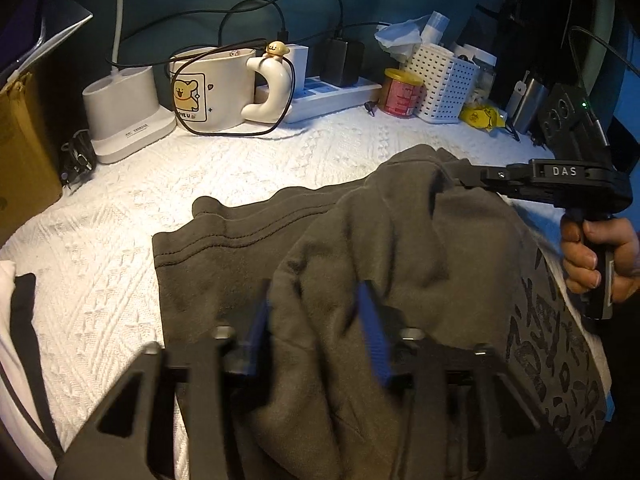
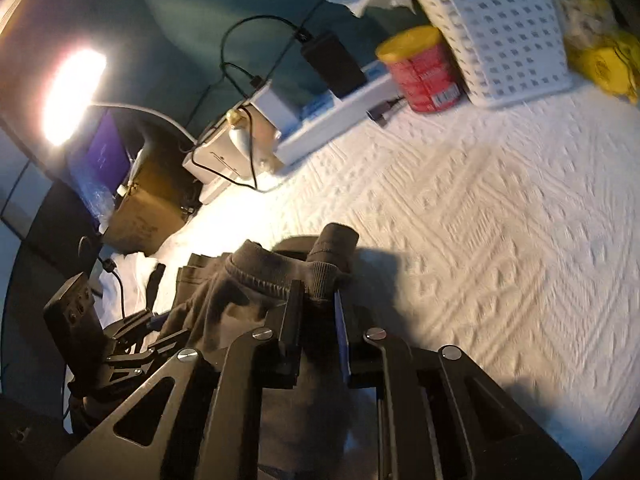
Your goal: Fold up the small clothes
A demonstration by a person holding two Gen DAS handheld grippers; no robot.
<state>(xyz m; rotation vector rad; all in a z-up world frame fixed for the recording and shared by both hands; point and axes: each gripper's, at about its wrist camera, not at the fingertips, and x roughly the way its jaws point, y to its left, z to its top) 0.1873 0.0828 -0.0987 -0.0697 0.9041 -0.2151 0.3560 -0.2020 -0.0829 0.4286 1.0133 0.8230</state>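
We see garment (image 1: 400,248) spread on counter (image 1: 240,184), toward its near right part, one fold lifted over itself. Left tongs (image 1: 316,312) at garment's near edge, cloth between fingers. Right tongs (image 2: 316,304) at garment's far right edge, cloth bunched between fingers. Along counter's back edge, left to right: lamp base (image 1: 124,116), mug (image 1: 216,88), power strip (image 1: 332,96), can (image 1: 400,92), basket (image 1: 440,84). Cardboard box (image 1: 20,152) at back left corner. Second cloth (image 1: 16,360) at near left edge.
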